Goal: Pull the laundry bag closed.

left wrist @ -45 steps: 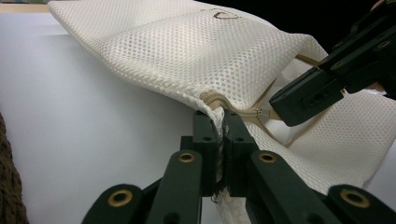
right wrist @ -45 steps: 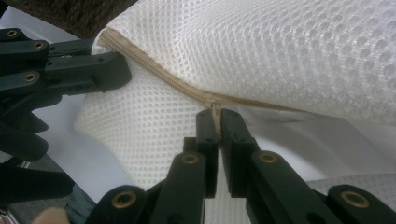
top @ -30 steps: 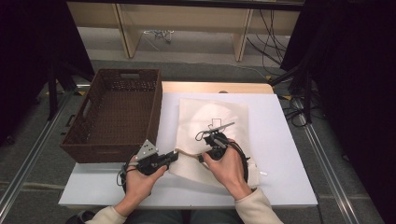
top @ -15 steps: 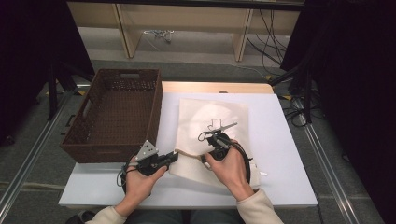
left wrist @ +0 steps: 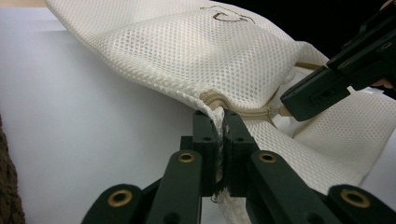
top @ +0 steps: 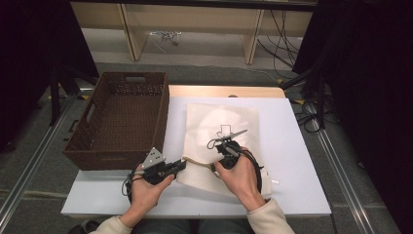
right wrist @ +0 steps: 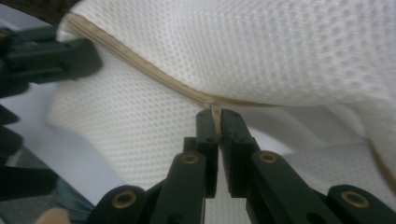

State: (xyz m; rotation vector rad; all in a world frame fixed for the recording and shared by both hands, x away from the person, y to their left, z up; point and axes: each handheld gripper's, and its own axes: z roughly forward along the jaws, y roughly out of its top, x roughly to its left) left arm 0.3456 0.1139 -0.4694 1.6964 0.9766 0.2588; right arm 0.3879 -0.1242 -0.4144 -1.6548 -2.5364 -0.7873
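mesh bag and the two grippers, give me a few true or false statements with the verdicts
1. The left gripper is shut on the corner of the mesh bag. True.
2. The right gripper hangs open above the bag. False: it is shut on the bag's zip edge.
3. The bag lies inside the basket. False: it lies on the white table, right of the basket.
4. The bag bears a dark line drawing. True.
5. The basket is dark brown. True.
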